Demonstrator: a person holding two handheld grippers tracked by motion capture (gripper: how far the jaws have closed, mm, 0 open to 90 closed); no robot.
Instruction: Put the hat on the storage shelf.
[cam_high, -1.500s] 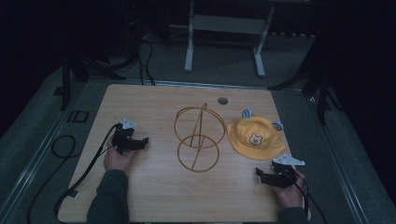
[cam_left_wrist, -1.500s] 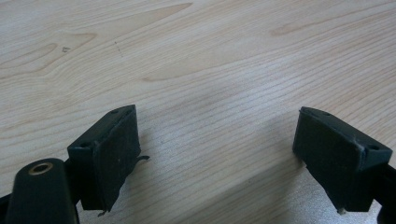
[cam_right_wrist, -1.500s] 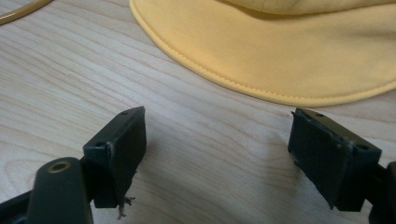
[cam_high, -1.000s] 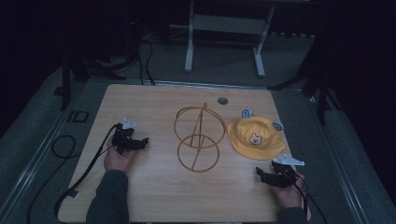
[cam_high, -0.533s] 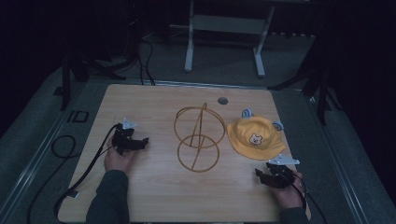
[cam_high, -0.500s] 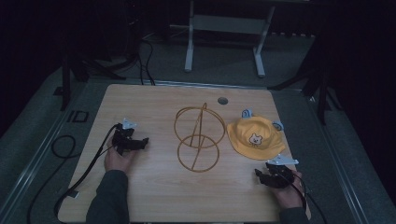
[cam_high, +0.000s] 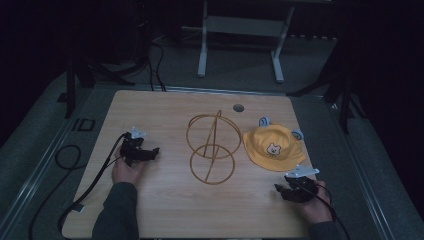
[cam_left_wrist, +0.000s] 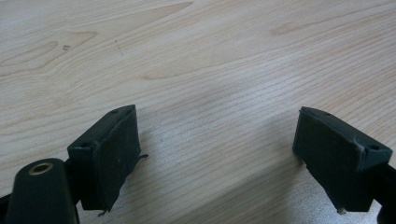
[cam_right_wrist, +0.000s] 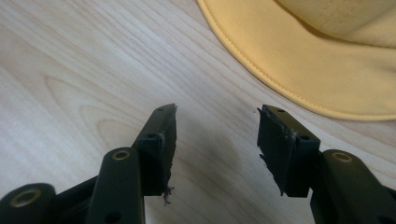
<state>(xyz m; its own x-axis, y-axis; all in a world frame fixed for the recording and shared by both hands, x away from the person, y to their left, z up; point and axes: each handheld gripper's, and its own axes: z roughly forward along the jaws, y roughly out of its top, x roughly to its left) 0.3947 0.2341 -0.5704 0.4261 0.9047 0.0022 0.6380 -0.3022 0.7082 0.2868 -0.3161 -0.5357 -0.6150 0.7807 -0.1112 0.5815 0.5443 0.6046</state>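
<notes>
Yellow hat (cam_high: 272, 147) with bear patch

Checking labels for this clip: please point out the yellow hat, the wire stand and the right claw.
yellow hat (cam_high: 272, 149): high view, on the crown by the bear patch.
wire stand (cam_high: 212, 150): high view, on its slanted middle rod.
right claw (cam_right_wrist: 215, 122): right gripper view, midway between the fingertips.

1. High view: looking forward and down from above the person's side, standing well back, taking in the whole tabletop (cam_high: 165, 210) and the floor beyond.
2. Left gripper view: riding on the left hand-held gripper (cam_left_wrist: 217, 154), looking along its jaws, sitting very near the bare wood.
3. Right gripper view: riding on the right hand-held gripper (cam_right_wrist: 217, 140), facing the yellow hat (cam_right_wrist: 322, 51) brim at close range.
4. Shared: the high view and the right gripper view are both showing the hat (cam_high: 272, 148); all three are showing the tabletop.
</notes>
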